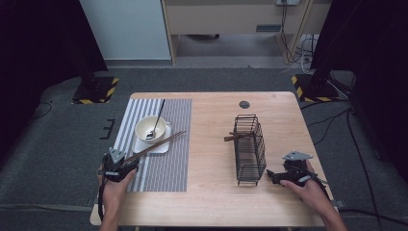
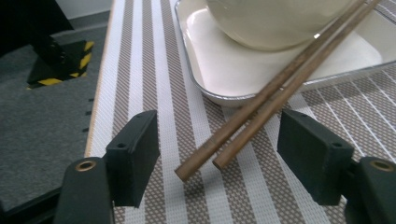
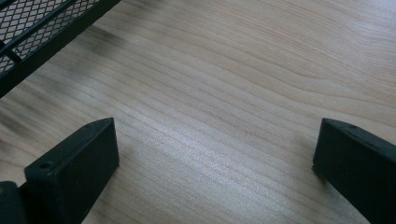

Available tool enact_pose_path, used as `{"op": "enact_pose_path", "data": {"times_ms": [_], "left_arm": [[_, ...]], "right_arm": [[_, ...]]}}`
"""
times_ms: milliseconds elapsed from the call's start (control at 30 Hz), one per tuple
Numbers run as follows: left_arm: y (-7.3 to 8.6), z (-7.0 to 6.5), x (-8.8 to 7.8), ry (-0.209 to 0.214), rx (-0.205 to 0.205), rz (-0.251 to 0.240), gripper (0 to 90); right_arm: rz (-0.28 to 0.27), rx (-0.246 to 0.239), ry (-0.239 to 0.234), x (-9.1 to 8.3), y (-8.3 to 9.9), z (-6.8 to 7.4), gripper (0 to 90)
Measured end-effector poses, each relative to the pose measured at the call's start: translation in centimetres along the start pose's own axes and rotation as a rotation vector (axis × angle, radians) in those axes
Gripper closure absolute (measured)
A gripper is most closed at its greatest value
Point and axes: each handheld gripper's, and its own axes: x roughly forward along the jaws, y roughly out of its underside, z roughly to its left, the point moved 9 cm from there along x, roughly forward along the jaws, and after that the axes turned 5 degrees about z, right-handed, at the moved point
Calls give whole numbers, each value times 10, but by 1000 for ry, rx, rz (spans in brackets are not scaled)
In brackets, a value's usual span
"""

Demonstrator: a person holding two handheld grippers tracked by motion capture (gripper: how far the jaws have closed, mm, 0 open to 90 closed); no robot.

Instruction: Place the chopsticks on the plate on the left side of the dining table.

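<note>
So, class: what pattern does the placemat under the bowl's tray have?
The placemat has woven brown and white stripes, clearest in the left gripper view.

Your pair of brown wooden chopsticks (image 2: 261,105) lies side by side, slanted across the white tray's (image 2: 210,70) rim, near ends over the striped placemat (image 2: 154,60).

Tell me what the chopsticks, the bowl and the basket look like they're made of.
Chopsticks: probably wood or bamboo, matte brown with faint grain. Bowl: likely glazed ceramic, cream and glossy. Basket: black wire and mesh, apparently coated metal.
</note>
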Motion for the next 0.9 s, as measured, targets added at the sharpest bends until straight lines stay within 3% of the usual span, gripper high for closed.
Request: {"op": "enact_pose_path", "data": {"times_ms": [100, 200, 367, 733, 900], "left_arm": [[3, 2, -2, -1, -18, 5, 210], [4, 5, -3, 1, -29, 4, 210], [5, 10, 4, -10, -30, 16, 253], [-2, 11, 3, -46, -9, -20, 277], [-3, 14, 6, -59, -30, -30, 305]], "right_arm": [[0, 0, 0, 0, 0, 0, 1], [0, 0, 0, 0, 0, 0, 1], [0, 0, 0, 0, 0, 0, 1], [0, -1, 0, 0, 0, 0, 1], [-1, -1, 1, 0, 0, 0, 2]]}}
